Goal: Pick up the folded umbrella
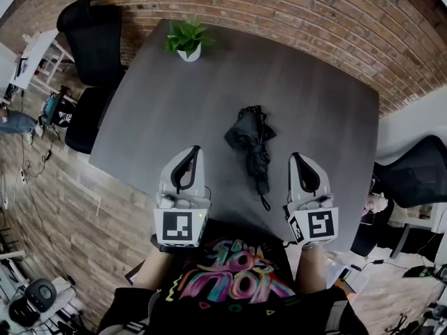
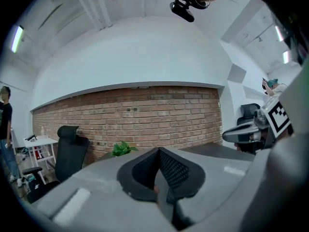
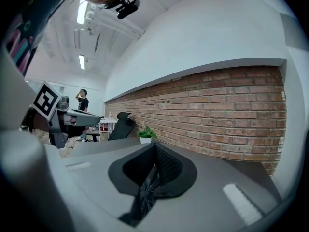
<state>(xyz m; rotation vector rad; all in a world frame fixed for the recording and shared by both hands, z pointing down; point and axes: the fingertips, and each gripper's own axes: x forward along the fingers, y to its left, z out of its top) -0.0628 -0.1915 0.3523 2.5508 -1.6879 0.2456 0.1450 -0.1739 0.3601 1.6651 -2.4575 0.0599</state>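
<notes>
Sitting near the far edge of the table, toward its far left corner, is a small round white pot. In it grows a little plant with pointy green leaves. It is the only thing that holds anything.

The table top is dark grey, flat and dull, with faint streaks like wood. The folded umbrella lies in the middle of it, a bit closer to the near edge. It is black. Its cloth is soft and crumpled into a fat bunch at the far end. It gets thin toward the near edge, where a small loop hangs off the handle.

The left gripper is over the near edge, to the left of the umbrella and not touching it. Its two jaws are pressed together with nothing between them. They are pale grey and smooth outside, with black bumpy pads inside.

The right gripper is over the near edge on the other side, also apart from the umbrella. Its jaws are closed too, and they hold nothing. Each gripper has a cube with black and white squares on it.

Behind the table is a wall of rough red-brown bricks. A black office chair stands by the far left corner. The floor is made of brown wood planks.
</notes>
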